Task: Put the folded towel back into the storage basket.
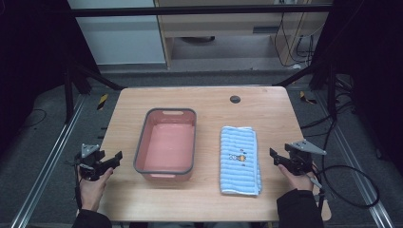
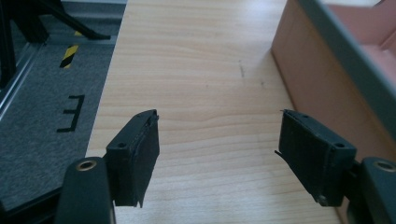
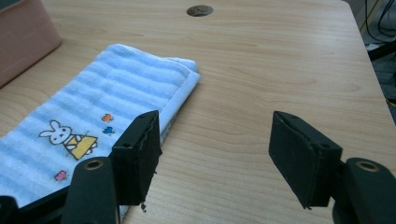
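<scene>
A pink basin with a grey rim (image 1: 166,141) stands in the middle of the wooden table (image 1: 204,102). To its right lies a folded blue striped towel (image 1: 239,160) with a small rabbit print (image 3: 70,138). My left gripper (image 1: 112,160) hovers at the table's left edge, left of the basin, jaws open and empty (image 2: 217,154); the basin's pink side wall (image 2: 322,88) rises at the right of the left gripper view. My right gripper (image 1: 274,156) is just right of the towel, also open and empty (image 3: 215,156), over bare wood beside the towel's edge.
A round dark grommet (image 1: 235,99) sits in the table near its far edge. Black frame legs and grey floor rails flank the table, with yellow-black tape marks (image 1: 102,101) on the floor. Cables lie on the floor at the right (image 1: 351,180).
</scene>
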